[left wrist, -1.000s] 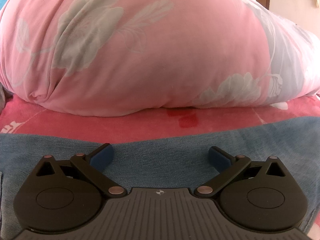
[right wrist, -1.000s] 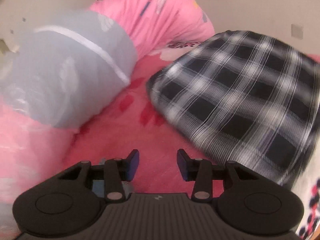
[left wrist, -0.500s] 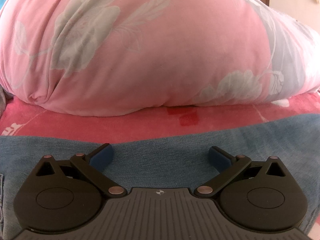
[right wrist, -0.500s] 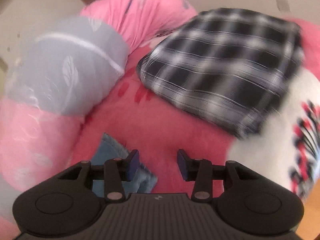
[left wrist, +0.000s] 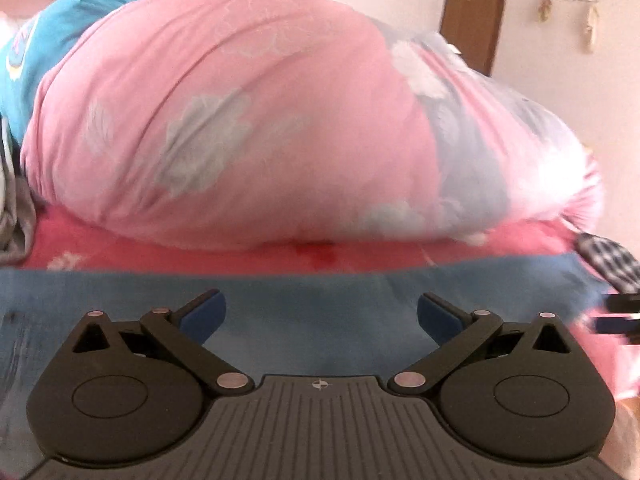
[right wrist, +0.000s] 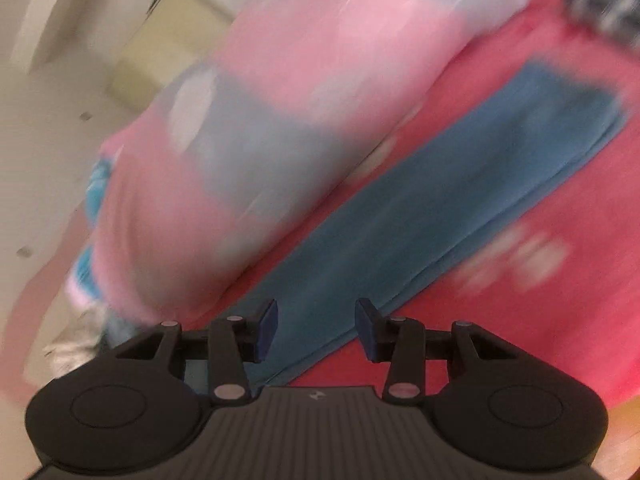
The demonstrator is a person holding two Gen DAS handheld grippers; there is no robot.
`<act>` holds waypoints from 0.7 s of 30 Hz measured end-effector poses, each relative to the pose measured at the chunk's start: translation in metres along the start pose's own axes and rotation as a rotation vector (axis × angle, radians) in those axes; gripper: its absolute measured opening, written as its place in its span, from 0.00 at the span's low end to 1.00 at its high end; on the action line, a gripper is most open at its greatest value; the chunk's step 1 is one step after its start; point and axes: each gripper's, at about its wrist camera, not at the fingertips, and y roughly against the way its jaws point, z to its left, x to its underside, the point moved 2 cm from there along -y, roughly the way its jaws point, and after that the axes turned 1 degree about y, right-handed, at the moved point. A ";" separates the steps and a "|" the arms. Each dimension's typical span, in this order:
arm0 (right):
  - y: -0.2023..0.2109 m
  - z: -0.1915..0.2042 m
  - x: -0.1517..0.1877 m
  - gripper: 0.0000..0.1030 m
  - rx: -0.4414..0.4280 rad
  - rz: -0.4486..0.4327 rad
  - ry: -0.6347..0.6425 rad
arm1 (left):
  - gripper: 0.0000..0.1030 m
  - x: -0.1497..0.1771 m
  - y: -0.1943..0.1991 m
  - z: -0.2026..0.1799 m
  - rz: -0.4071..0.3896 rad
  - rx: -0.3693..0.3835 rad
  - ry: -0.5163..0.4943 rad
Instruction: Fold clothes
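Blue jeans point(left wrist: 320, 292) lie flat across the red bedspread point(left wrist: 240, 248), running left to right in the left wrist view. My left gripper point(left wrist: 320, 316) hangs just above them, wide open, holding nothing. In the blurred right wrist view the jeans point(right wrist: 420, 220) stretch diagonally toward the upper right as a long folded strip. My right gripper point(right wrist: 316, 326) is over their near end, open, with nothing between its fingers. The right gripper's fingertips also show at the right edge of the left wrist view, very blurred.
A big pink floral duvet point(left wrist: 260, 120) is piled right behind the jeans. A turquoise garment point(left wrist: 60, 28) lies on top of it at the left. A folded black-and-white plaid garment point(left wrist: 608, 260) sits at the far right. A brown door point(left wrist: 472, 12) stands in the back wall.
My right gripper swung fast from the plaid garment over to the jeans, blurring its view. My left gripper pulled back and up, showing more of the duvet and room. Both stayed open.
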 end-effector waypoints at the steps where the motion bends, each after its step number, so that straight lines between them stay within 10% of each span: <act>1: -0.013 0.008 0.009 0.44 -0.030 0.027 0.009 | 1.00 0.004 0.003 0.001 0.009 0.003 0.005; 8: -0.076 0.052 0.051 0.43 -0.058 0.092 0.169 | 0.99 0.022 -0.004 0.023 0.038 -0.090 0.055; 21: -0.072 -0.003 0.042 0.42 -0.009 -0.043 -0.184 | 0.99 0.037 -0.031 0.041 0.047 -0.173 0.005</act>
